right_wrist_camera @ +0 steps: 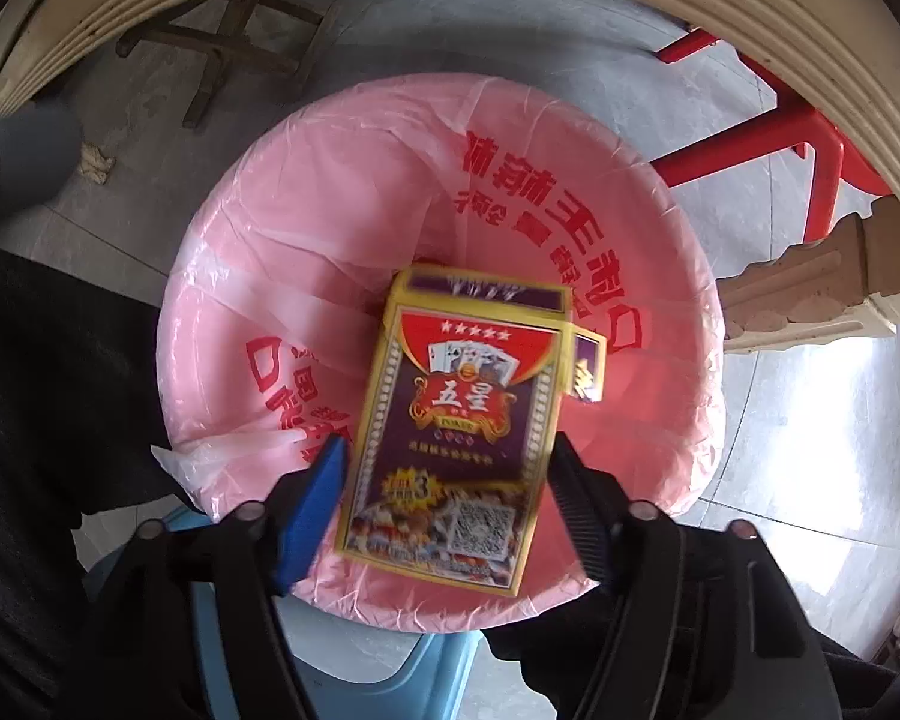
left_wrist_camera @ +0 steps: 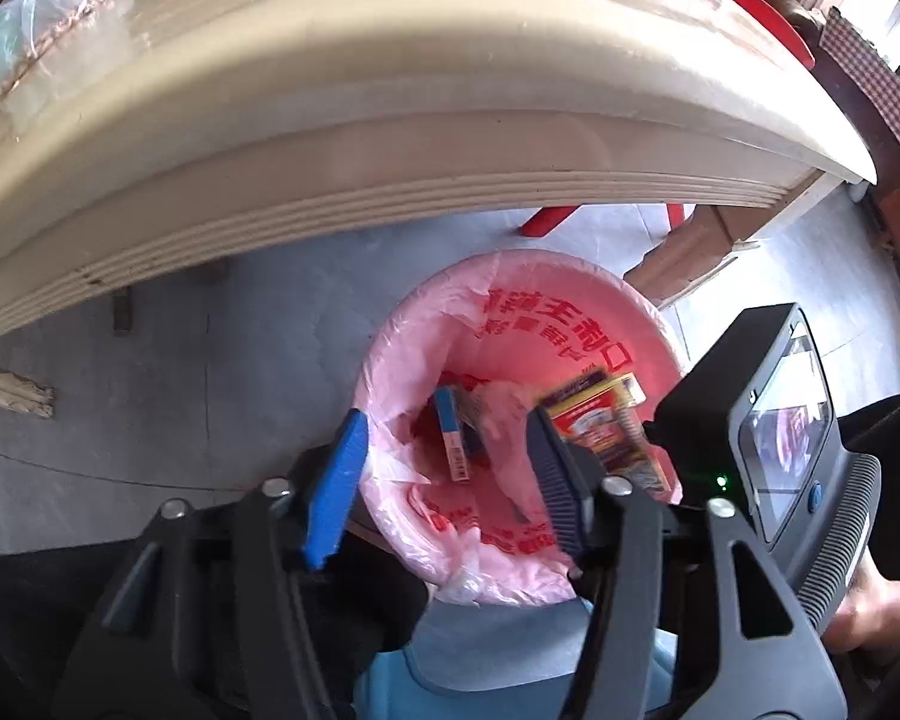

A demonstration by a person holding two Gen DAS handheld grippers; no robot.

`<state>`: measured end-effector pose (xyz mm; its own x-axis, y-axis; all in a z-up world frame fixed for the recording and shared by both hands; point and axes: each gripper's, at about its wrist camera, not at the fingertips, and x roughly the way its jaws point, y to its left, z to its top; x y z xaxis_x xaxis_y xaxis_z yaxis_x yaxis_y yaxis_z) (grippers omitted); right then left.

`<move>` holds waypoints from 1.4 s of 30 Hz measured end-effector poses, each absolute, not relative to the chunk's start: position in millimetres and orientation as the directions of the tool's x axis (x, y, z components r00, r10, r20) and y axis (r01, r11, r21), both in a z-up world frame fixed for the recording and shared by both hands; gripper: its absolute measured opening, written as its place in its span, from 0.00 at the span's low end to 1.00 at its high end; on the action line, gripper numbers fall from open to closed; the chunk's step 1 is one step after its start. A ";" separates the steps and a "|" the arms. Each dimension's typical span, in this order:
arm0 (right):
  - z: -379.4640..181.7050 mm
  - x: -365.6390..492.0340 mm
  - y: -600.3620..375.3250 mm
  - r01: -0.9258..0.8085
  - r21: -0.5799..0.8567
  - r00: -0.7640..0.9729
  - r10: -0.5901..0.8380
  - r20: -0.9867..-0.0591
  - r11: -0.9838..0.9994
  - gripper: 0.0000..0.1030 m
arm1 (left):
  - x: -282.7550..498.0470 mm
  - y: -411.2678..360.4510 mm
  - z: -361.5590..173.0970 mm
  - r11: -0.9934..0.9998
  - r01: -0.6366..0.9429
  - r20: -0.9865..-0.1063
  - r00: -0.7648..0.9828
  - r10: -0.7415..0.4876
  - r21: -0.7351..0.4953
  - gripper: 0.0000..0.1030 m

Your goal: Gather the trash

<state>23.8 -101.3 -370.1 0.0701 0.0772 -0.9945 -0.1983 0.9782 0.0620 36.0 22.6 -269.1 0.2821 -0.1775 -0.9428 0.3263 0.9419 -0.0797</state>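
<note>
A bin lined with a pink bag (left_wrist_camera: 570, 312) printed in red stands on the floor under the table edge. My left gripper (left_wrist_camera: 445, 423) hangs over its mouth, jaws open and nothing between the pads. Below it a small blue-and-white box (left_wrist_camera: 455, 450) lies inside the bag. In the right wrist view, a purple, red and gold playing-card box (right_wrist_camera: 450, 420) is blurred above the bin (right_wrist_camera: 330, 192), between the fingers of my right gripper (right_wrist_camera: 448, 441). A sliver of pink shows beside the blue pad (right_wrist_camera: 315, 510), so the pads do not press it. The same card box (left_wrist_camera: 606, 426) appears in the left view.
A cream table edge (left_wrist_camera: 390, 150) overhangs the bin. A red stool (right_wrist_camera: 810, 138) and a wooden frame (right_wrist_camera: 222, 42) stand on the grey tiled floor behind. A light blue plastic seat (right_wrist_camera: 426, 678) lies under the grippers. A clear plastic bag (left_wrist_camera: 48, 30) sits on the table.
</note>
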 end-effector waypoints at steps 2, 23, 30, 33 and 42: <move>-370.4 24.4 -104.0 -0.180 0.073 0.069 0.087 -0.994 0.981 0.74 | 35.2 18.5 -268.9 0.938 0.345 -0.947 0.286 -0.148 -0.042 0.58; -223.2 9.1 -191.5 0.152 -0.028 0.436 -0.093 -0.895 0.988 0.80 | 3.1 -14.1 -203.1 0.954 0.298 -0.918 0.370 -0.142 -0.028 0.82; -125.1 -23.3 -220.3 0.251 0.002 0.626 -0.160 -0.764 0.968 0.86 | -15.6 -31.3 -141.9 0.957 0.290 -0.859 0.485 -0.162 -0.017 0.85; -88.0 -38.9 -217.0 0.257 -0.019 0.692 -0.198 -0.695 0.966 0.88 | -21.1 -37.9 -113.5 0.958 0.288 -0.834 0.528 -0.161 -0.002 0.85; -4.8 -77.2 -203.5 0.286 -0.033 0.802 -0.258 -0.539 0.958 0.93 | -59.6 -45.6 -40.5 0.972 0.228 -0.709 0.694 -0.125 0.051 0.87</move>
<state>-77.2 -203.5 -4.8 0.8021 -0.2578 -0.5387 0.2857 0.9578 -0.0329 -59.6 -45.6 -40.5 0.6935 -0.1252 -0.7095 0.2277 0.9724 0.0509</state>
